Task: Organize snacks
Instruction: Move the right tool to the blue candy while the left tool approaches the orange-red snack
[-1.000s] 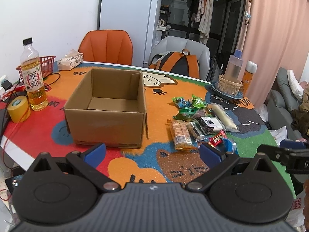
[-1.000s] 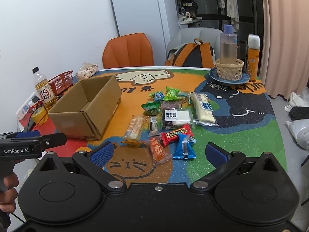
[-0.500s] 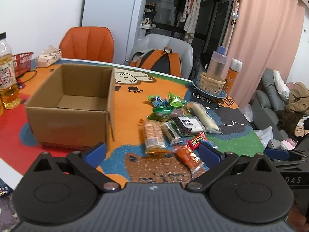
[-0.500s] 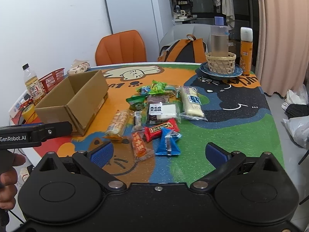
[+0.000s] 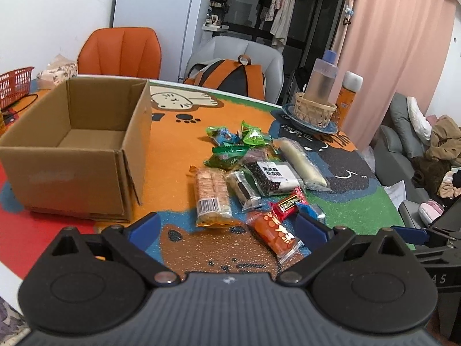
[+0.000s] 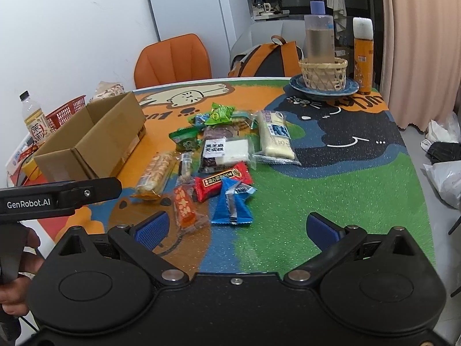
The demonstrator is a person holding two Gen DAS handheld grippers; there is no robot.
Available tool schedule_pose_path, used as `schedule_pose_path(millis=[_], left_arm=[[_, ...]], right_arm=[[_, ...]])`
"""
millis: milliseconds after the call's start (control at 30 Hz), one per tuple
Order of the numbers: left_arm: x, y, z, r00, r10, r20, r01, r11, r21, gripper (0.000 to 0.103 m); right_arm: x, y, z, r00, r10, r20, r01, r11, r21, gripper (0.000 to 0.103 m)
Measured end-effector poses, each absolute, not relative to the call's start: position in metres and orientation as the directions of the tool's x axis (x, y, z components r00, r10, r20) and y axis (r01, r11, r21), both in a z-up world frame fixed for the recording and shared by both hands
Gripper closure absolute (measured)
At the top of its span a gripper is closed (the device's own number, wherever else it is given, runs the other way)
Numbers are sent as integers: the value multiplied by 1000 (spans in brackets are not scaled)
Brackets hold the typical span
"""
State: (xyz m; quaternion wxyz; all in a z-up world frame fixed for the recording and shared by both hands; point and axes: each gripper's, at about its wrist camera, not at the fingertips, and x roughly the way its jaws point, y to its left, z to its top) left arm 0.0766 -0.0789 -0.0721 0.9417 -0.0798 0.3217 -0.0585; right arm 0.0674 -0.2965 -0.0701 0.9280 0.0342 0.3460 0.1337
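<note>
Both left gripper and right gripper spread wide, empty; just ahead, overlapping snacks, easy to pinch two together or nudge neighbours.

Orange chair, backpack, wicker basket, red basket

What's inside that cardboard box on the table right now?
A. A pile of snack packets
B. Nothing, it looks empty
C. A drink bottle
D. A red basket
B: the left wrist view looks into the open cardboard box and shows only its bare bottom, while the snack packets all lie on the table mat beside it.
</note>
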Motion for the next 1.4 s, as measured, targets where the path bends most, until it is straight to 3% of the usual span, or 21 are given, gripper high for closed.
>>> schedule_pose_path(millis=[233,600,967,1033,1400], left_arm=[[88,-80,-87,783,-177,-597,61,976,-211,3],[107,-81,-99,770,-188,-610,51,971,-235,31],[110,-91,-99,772,-186,-608,56,972,-227,31],[111,-94,-99,772,-194,-605,58,970,-237,31],[120,-114,-104,764,-219,-606,68,962,-263,31]], right_arm=[[80,-297,-80,711,282,-645,-234,959,161,2],[106,-290,-98,670,324,-668,-250,946,208,30],[126,-287,-110,660,361,-659,-264,932,247,50],[128,-290,-111,653,377,-656,-270,926,263,68],[118,-310,-108,665,333,-669,-230,943,241,70]])
